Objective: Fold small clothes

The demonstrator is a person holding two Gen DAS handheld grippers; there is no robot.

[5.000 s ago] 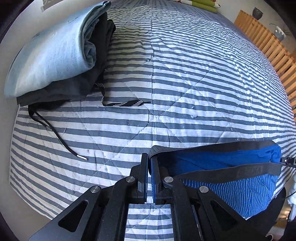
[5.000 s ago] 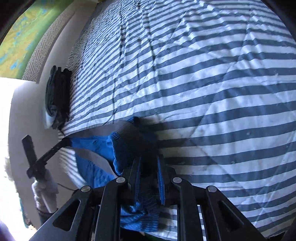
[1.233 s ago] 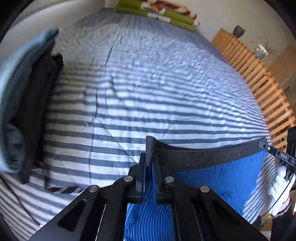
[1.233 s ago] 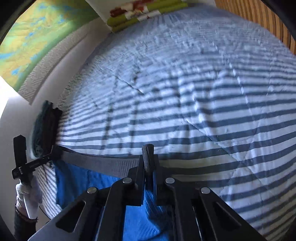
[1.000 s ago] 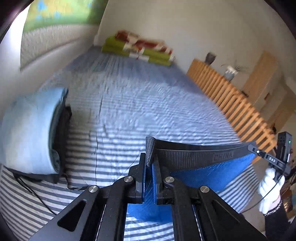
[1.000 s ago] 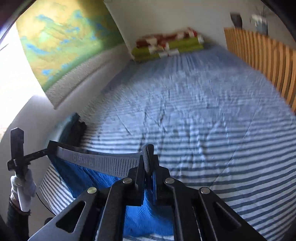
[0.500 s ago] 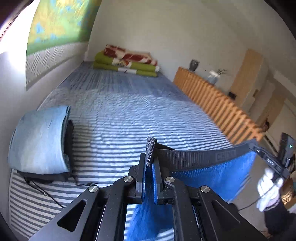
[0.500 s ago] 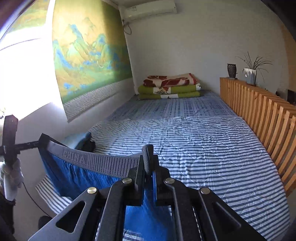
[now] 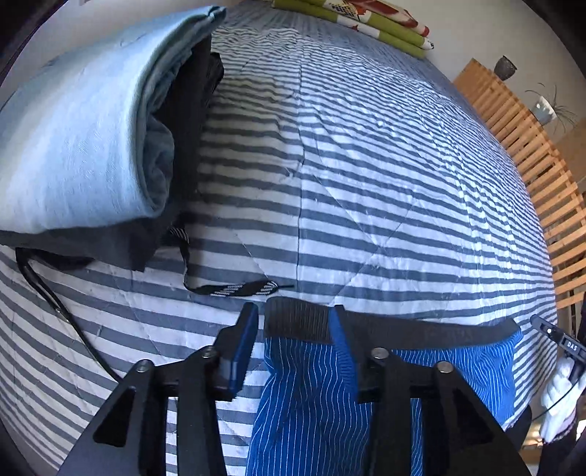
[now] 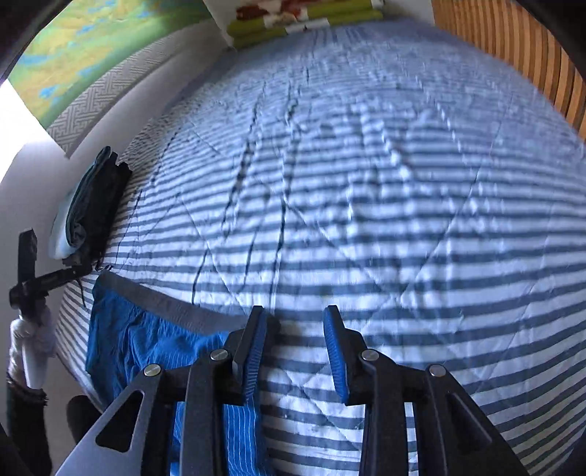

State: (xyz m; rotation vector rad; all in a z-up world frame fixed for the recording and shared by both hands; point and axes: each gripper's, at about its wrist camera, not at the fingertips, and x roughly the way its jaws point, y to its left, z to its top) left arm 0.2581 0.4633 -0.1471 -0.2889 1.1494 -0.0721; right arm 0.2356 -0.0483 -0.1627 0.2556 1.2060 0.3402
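Observation:
Blue pinstriped boxer shorts (image 9: 311, 402) with a dark grey waistband (image 9: 421, 333) lie spread on the striped bed cover (image 9: 366, 183), near its front edge. My left gripper (image 9: 293, 326) hovers over the waistband's left corner. Its jaws are opening, the corner lies loose between them and the pads do not press on it. In the right wrist view the shorts (image 10: 146, 340) stretch off to the left. My right gripper (image 10: 295, 329) is opening too. The waistband's end sits by its left finger (image 10: 254, 340) and mostly bed cover shows between the fingers.
A folded stack of light blue and black clothes (image 9: 91, 139) lies at the left, with a drawstring (image 9: 234, 289) and a black cord (image 9: 66, 315) trailing from it. Folded green and red blankets (image 9: 366, 18) lie at the far end. A wooden slatted rail (image 9: 542, 175) runs along the right side.
Both grippers came down from holding the shorts stretched in the air to the bed. Both were shut on the waistband and have now let it go; the shorts lie on the cover.

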